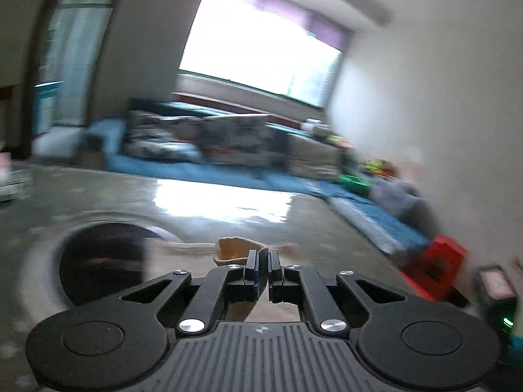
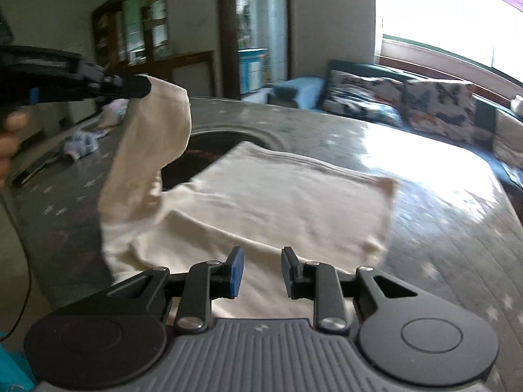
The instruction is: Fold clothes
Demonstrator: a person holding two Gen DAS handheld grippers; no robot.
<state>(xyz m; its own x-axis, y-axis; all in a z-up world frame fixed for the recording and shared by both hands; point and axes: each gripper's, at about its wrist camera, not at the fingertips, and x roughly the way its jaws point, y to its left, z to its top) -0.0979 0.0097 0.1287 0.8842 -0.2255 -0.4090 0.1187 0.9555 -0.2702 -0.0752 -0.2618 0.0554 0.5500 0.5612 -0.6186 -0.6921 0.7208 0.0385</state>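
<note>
One cream garment [image 2: 271,202] lies spread flat on the glossy grey table [image 2: 441,228], partly covering a dark round inset in the tabletop, while its near-left part, likely a sleeve or corner, is pulled up off the surface into a hanging flap. That flap is pinched in the left gripper [image 2: 143,86], whose jaws are closed tight on the cloth; its own camera shows a fold of cream fabric bunched between the fingertips [image 1: 264,261]. Raising the flap this way probably sets it up to be carried across the body of the garment as a fold. Just above the near edge of the cloth hangs the right gripper [image 2: 262,269], jaws partly open and holding nothing, perhaps ready to steady the fabric. Beyond the table stand a sofa with patterned cushions [image 2: 434,104] and a bright window [image 2: 441,13]
</note>
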